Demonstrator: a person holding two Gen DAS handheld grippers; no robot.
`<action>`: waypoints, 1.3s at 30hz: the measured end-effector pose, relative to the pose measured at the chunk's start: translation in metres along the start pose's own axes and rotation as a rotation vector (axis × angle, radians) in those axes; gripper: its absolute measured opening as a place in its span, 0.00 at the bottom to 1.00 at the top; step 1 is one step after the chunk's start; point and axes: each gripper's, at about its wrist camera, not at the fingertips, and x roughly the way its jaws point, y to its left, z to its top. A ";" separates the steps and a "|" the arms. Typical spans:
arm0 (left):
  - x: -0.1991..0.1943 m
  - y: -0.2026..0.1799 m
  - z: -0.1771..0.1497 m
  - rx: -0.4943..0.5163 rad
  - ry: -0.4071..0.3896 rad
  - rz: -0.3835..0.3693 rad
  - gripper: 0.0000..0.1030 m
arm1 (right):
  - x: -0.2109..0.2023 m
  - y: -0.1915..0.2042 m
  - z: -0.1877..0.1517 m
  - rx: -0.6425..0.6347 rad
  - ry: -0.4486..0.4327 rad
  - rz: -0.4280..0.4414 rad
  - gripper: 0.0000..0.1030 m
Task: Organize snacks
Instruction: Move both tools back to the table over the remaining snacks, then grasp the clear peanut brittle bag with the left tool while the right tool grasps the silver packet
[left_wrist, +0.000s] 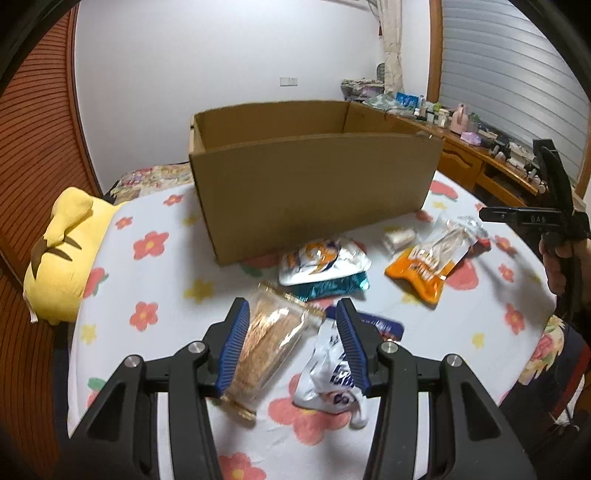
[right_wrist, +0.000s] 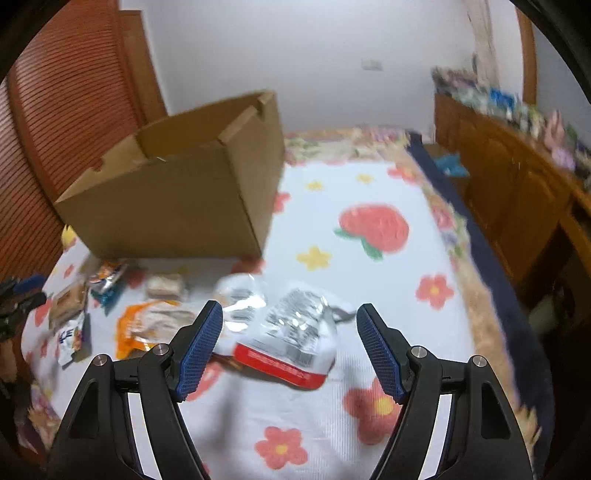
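Several snack packets lie on a flowered bedspread (left_wrist: 155, 280) in front of an open cardboard box (left_wrist: 314, 192). My left gripper (left_wrist: 291, 308) is open low over a clear packet of brown biscuits (left_wrist: 269, 339) and a crumpled white-and-blue packet (left_wrist: 332, 376); both lie between its blue pads (left_wrist: 232, 343). In the right wrist view my right gripper (right_wrist: 290, 310) stands wide open just above a silver-and-red packet (right_wrist: 291, 339), pads apart from it. An orange packet (right_wrist: 144, 328) lies to its left, the cardboard box (right_wrist: 177, 199) behind.
A white-and-orange packet (left_wrist: 321, 258) rests on a teal one (left_wrist: 336, 288). An orange packet (left_wrist: 424, 273) and a small wrapped roll (left_wrist: 399, 236) lie near the box. A yellow plush (left_wrist: 66, 251) sits left, a cluttered wooden desk (left_wrist: 461, 147) right. A hand (left_wrist: 554, 266) is at the right edge.
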 end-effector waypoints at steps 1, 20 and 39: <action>0.002 0.001 -0.003 -0.003 0.005 -0.002 0.47 | 0.004 -0.001 -0.002 0.007 0.004 -0.009 0.75; 0.010 0.011 -0.017 -0.028 0.027 0.000 0.53 | 0.027 -0.001 -0.012 0.030 0.033 -0.060 0.67; 0.039 0.033 -0.001 0.051 0.124 0.016 0.63 | 0.031 0.009 -0.019 -0.095 0.048 -0.140 0.58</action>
